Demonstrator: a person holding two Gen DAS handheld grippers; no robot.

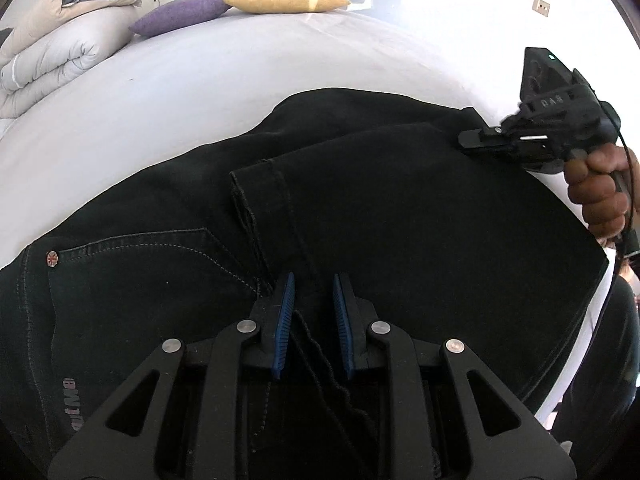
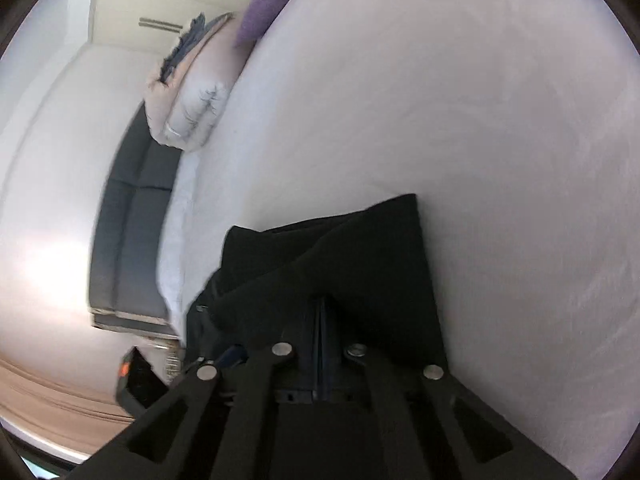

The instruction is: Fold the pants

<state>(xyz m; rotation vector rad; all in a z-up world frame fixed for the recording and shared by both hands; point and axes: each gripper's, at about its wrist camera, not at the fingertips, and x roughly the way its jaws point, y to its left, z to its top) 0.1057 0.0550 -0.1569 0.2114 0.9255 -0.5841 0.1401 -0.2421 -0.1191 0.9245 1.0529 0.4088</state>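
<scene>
Black denim pants lie on the white bed, waist and back pocket toward my left, legs doubled back so the hem rests over the seat. My left tongs hover just above the fabric with a clear gap between the blue pads; nothing is gripped, so this side is free to take a new hold. My right tongs are pressed together, and the right wrist view shows dark cloth draped over their tips; I judge they pinch the far fold edge to keep the layers aligned, though the contact itself is hidden. Pillows and a duvet sit well apart, leaving room for the next fold
</scene>
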